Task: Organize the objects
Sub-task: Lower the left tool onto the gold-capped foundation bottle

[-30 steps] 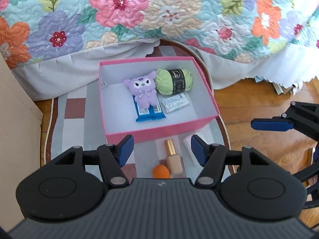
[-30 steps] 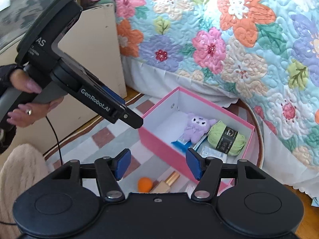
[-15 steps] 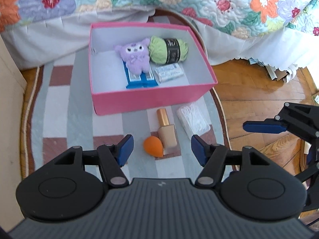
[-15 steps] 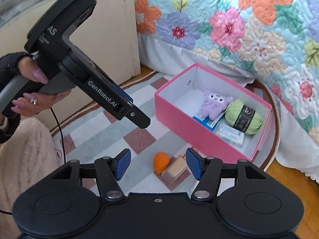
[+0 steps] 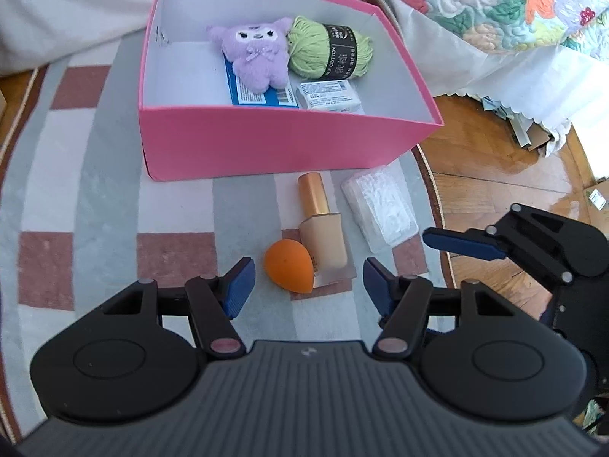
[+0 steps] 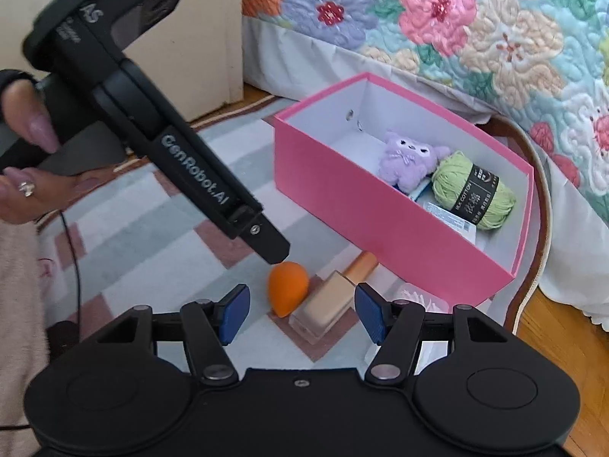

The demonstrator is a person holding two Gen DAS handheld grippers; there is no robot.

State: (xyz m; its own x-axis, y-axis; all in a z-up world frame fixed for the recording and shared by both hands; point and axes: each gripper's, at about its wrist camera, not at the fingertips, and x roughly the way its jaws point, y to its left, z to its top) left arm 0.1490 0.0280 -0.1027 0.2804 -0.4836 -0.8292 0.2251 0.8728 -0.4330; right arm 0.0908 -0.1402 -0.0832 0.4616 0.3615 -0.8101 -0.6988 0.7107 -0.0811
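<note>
Both claws were spread wide and empty. The left claw [image 5: 306, 285] hung above the orange sponge [image 5: 288, 269], which touched the foundation bottle [image 5: 322, 234] at its 3 o'clock. The pink box [image 5: 266, 144] sat at 12 o'clock on the rug [image 5: 95, 190]. The right claw [image 6: 302, 314] hovered close by.

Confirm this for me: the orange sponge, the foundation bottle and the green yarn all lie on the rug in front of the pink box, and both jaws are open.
Not quite. The green yarn lies inside the pink box, as the left wrist view shows. The orange sponge and foundation bottle do lie on the rug, and both sets of jaws are open.
</note>
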